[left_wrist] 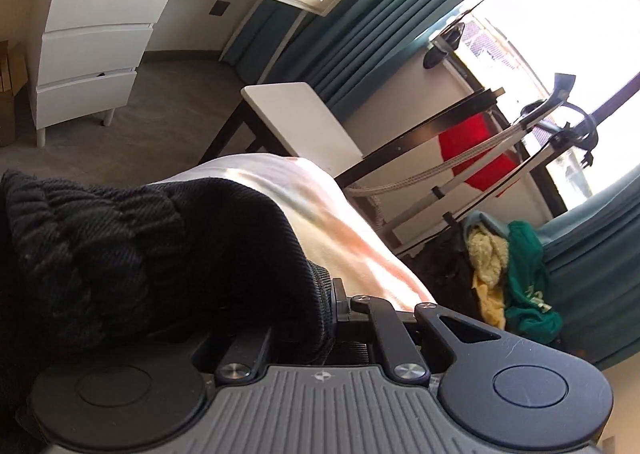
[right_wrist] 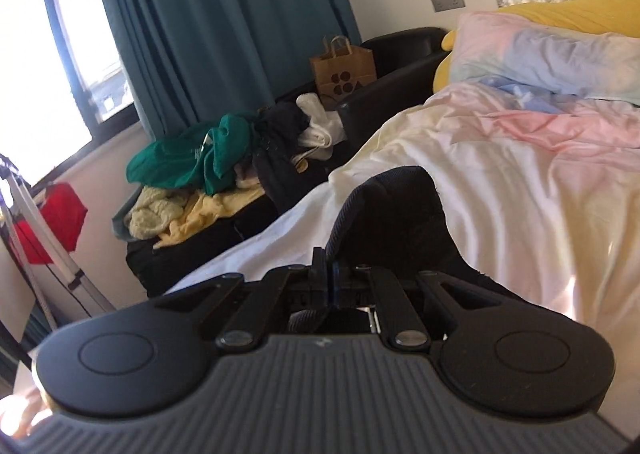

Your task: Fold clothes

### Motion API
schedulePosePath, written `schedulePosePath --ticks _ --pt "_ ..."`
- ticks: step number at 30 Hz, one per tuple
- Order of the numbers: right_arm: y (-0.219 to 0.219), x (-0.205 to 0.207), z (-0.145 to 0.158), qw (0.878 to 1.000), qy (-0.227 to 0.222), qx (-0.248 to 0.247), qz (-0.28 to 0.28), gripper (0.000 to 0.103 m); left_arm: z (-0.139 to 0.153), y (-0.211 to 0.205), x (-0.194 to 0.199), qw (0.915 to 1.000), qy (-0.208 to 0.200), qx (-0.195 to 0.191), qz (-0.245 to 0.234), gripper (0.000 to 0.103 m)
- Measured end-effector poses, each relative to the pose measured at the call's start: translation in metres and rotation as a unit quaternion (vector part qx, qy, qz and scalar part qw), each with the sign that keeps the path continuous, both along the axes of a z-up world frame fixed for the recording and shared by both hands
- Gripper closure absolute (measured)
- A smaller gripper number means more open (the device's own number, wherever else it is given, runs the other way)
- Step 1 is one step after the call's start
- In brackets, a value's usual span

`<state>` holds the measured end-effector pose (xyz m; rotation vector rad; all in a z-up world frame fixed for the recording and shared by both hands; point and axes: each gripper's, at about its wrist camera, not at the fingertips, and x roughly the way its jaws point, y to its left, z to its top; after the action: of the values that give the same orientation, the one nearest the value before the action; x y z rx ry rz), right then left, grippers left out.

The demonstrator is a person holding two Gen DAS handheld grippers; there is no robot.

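A black knitted garment (left_wrist: 152, 254) fills the left of the left wrist view and drapes over the pastel bed cover (left_wrist: 348, 222). My left gripper (left_wrist: 332, 302) is shut on its ribbed edge; the fingertips are buried in the fabric. In the right wrist view my right gripper (right_wrist: 329, 274) is shut on another part of the black garment (right_wrist: 396, 214), which rises in a fold just beyond the jaws, above the bed cover (right_wrist: 520, 174).
A pile of clothes (right_wrist: 208, 170), green, yellow and dark, lies on a black seat beside the bed. A pillow (right_wrist: 540, 54) and yellow cushion lie at the bed head. A white bench (left_wrist: 304, 122), drawers (left_wrist: 92, 46), a drying rack with a red cloth (left_wrist: 472, 150) and teal curtains stand around.
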<state>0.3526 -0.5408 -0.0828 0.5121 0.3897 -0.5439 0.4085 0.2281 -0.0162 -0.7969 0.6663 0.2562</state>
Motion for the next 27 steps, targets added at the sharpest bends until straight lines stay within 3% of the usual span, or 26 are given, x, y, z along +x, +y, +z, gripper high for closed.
schedulePosePath --ticks 3,6,8,9,10,11,14,17,20,22,24,27 --pt "-0.012 -0.004 -0.011 0.998 -0.025 0.045 0.046 0.093 -0.007 -0.002 -0.006 0.9996 -0.019 0.014 -0.014 0.093" --pt "-0.016 -0.025 -0.010 0.995 -0.049 0.054 0.072 0.089 -0.004 -0.002 -0.029 0.9980 -0.055 0.014 -0.028 0.074" --pt "-0.017 -0.047 -0.009 0.993 -0.072 0.070 0.062 0.069 0.001 0.000 -0.046 0.9970 -0.069 0.008 -0.035 0.057" --pt "-0.017 -0.058 -0.009 0.992 -0.083 0.077 0.056 0.058 0.003 0.000 -0.058 0.9965 -0.075 0.001 -0.037 0.055" --pt "-0.017 -0.071 -0.009 0.991 -0.095 0.083 0.050 0.040 0.005 0.001 -0.070 0.9959 -0.082 -0.006 -0.039 0.055" --pt "-0.016 -0.084 -0.010 0.989 -0.108 0.089 0.042 0.032 0.005 0.001 -0.083 0.9950 -0.085 -0.015 -0.049 0.051" --pt "-0.012 -0.129 -0.020 0.978 -0.150 0.143 0.021 0.029 0.004 0.000 -0.128 0.9942 -0.090 -0.032 -0.049 0.040" --pt "-0.006 -0.157 -0.041 0.964 -0.151 0.219 0.013 0.028 -0.011 -0.003 -0.183 0.9916 -0.099 -0.073 -0.037 0.025" --pt "-0.003 -0.171 -0.065 0.949 -0.130 0.285 0.026 0.027 -0.035 -0.006 -0.216 0.9880 -0.098 -0.110 -0.047 0.025" --pt "-0.005 -0.169 -0.085 0.939 -0.099 0.325 0.055 0.029 -0.047 -0.005 -0.223 0.9898 -0.083 -0.108 -0.042 0.025" --pt "-0.007 -0.170 -0.095 0.937 -0.065 0.338 0.059 0.029 -0.062 0.000 -0.229 0.9873 -0.080 -0.135 -0.026 0.025" --pt "-0.010 -0.168 -0.100 0.933 -0.077 0.340 0.093 0.028 -0.078 0.007 -0.226 0.9830 -0.079 -0.165 -0.018 0.024"
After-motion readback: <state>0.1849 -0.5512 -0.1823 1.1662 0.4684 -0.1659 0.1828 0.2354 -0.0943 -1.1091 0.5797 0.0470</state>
